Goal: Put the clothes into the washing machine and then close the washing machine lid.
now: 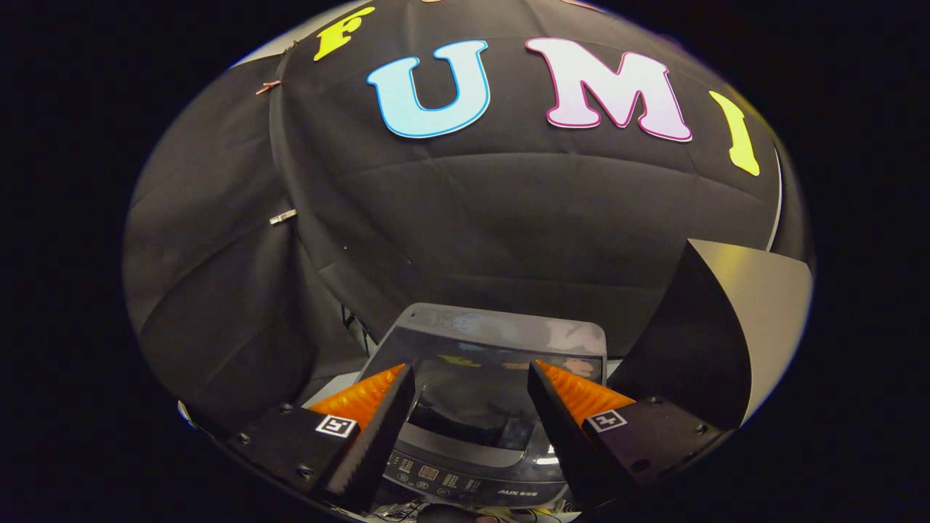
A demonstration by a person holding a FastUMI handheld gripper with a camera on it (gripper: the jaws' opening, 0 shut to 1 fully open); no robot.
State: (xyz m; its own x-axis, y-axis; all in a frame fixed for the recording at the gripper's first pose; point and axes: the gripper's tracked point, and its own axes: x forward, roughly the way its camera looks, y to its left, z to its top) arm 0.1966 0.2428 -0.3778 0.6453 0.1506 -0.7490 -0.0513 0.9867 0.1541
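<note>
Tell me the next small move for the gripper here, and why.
Probably lower the gripper toward the washing machine and look for the clothes. Its fingers are spread apart and hold nothing, and the machine sits just ahead of and below them. Whether the glossy lid is shut is hard to tell from here.

Black cloth (465, 218) hangs as the back wall, creased and drawn into long folds. A second cloth panel (211, 290) meets it on the left, overlapping along a curved seam. Two small clips (282, 216) sit on that seam, one high and one lower. On the right a pale board (770, 305) stands beside the cloth, its near face in shadow. The light is dim, brightest on the board's edge.
</note>
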